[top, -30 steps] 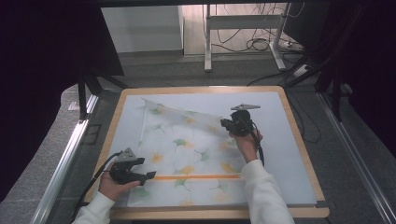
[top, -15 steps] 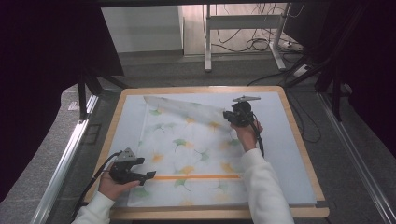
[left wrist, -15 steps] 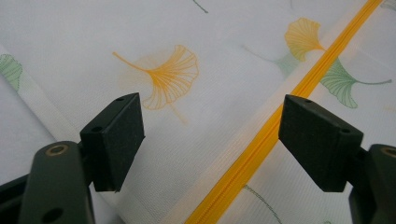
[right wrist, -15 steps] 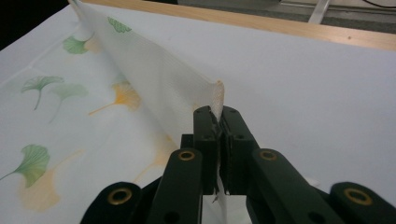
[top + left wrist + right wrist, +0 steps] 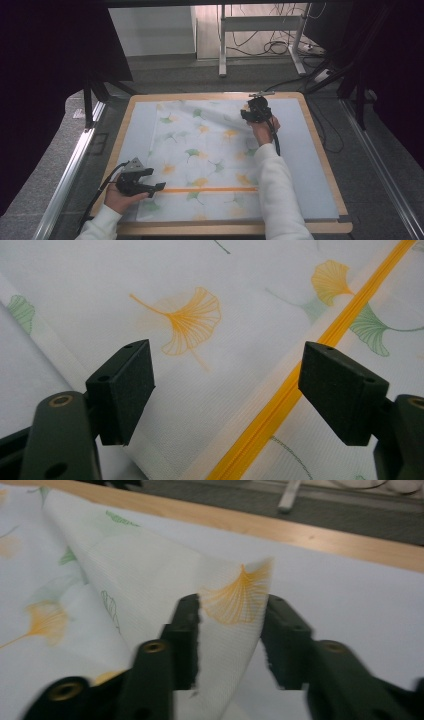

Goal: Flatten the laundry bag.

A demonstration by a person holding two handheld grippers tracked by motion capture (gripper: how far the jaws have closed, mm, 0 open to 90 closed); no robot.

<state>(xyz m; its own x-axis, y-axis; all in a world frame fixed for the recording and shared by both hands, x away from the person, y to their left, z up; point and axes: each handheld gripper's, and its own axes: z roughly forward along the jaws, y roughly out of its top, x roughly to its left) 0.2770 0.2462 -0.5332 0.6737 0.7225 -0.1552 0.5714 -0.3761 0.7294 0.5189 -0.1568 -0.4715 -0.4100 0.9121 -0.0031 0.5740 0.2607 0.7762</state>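
A white mesh cloth (image 5: 200,150) printed with ginkgo leaves lies spread on a pale blue mat (image 5: 305,165), with an orange zipper (image 5: 210,190) running across its near part. My right gripper (image 5: 248,114) is at the cloth's far right corner. Its jaws have just been opening and now stand apart, and the raised corner (image 5: 240,595) sits loosely between them in the right gripper view (image 5: 230,630). My left gripper (image 5: 159,186) rests at the near left, open. In the left gripper view (image 5: 225,385) it hovers over the cloth (image 5: 200,365) beside the zipper (image 5: 280,400).
The mat lies on a wooden board (image 5: 225,229) whose rim frames it. A metal rail (image 5: 70,175) runs along the left. Beyond the board are a white stand's legs (image 5: 222,45) and cables (image 5: 280,47) on the floor. Bare mat lies right of the cloth.
The right gripper carried the folded-over corner toward the far right, spreading the cloth flat, and its jaws have come apart. The left hand has stayed put.
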